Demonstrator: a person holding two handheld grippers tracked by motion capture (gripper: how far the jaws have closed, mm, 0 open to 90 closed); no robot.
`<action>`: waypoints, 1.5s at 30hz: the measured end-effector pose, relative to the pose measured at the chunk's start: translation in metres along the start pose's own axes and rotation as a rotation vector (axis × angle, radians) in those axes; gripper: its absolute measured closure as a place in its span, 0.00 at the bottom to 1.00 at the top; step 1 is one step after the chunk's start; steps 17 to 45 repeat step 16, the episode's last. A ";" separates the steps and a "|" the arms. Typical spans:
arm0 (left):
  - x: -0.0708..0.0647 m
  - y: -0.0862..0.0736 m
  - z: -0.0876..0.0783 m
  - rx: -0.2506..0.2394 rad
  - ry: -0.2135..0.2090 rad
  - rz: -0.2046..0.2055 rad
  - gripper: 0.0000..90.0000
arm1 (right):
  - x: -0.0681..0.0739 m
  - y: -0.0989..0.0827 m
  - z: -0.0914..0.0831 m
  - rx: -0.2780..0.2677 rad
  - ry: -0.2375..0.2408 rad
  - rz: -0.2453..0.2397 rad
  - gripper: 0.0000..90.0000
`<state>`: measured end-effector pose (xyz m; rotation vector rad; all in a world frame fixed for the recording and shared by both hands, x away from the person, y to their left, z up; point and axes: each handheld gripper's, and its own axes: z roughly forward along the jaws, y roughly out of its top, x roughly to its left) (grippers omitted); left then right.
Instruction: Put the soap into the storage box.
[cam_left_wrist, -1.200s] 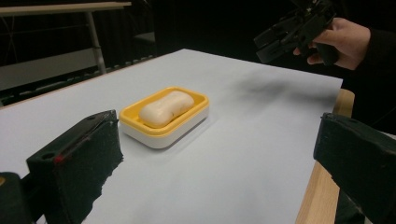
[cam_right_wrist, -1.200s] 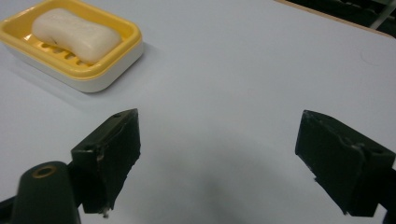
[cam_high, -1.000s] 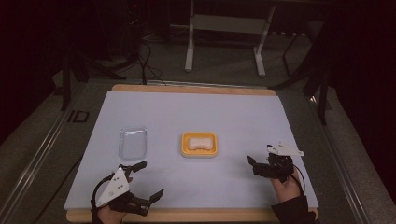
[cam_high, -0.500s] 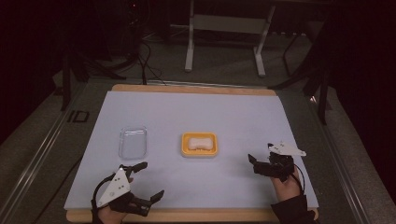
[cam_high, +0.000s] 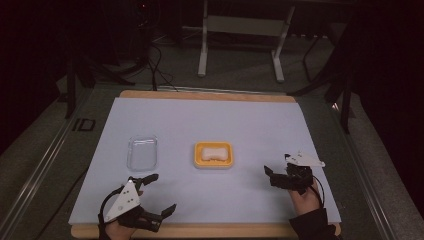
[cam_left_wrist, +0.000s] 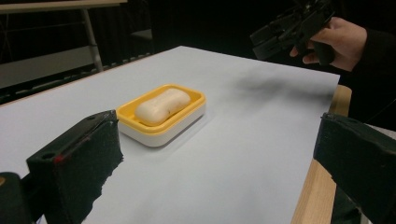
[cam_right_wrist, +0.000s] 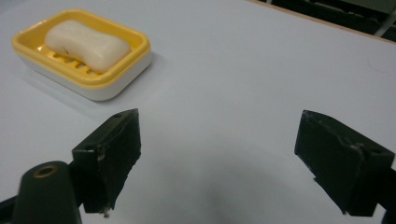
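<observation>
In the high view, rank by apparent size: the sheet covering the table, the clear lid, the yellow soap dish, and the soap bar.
1. Sheet, by far the largest.
2. Clear lid and yellow soap dish: they look about alike, so I won't rank them.
3. Soap bar, smallest, lying inside the dish.

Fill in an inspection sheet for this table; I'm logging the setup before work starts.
Surface: pale sheet on a wooden table, flat, no spills seen.
Job's things: white soap lying in the yellow soap dish near the middle; clear lid flat to its left, apart from it.
Clutter: nothing seen.
Grippers: left claw open, empty, at the near left edge; right claw open, empty, at the near right.
Cables: one loops from each claw by the hand; more lie on the floor beyond the table.
Surroundings: dark room, metal stand legs behind the table.
</observation>
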<state>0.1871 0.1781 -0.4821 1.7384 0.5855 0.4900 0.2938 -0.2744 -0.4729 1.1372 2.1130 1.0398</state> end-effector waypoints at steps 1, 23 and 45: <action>0.000 0.000 0.000 0.000 0.000 0.000 0.01 | 0.001 0.000 0.001 0.008 -0.001 -0.007 0.16; 0.000 0.000 0.000 0.001 0.001 0.000 0.01 | 0.000 0.000 0.001 0.008 0.006 -0.010 0.16; 0.000 0.000 0.000 0.001 0.001 0.000 0.01 | 0.000 0.000 0.001 0.008 0.006 -0.010 0.16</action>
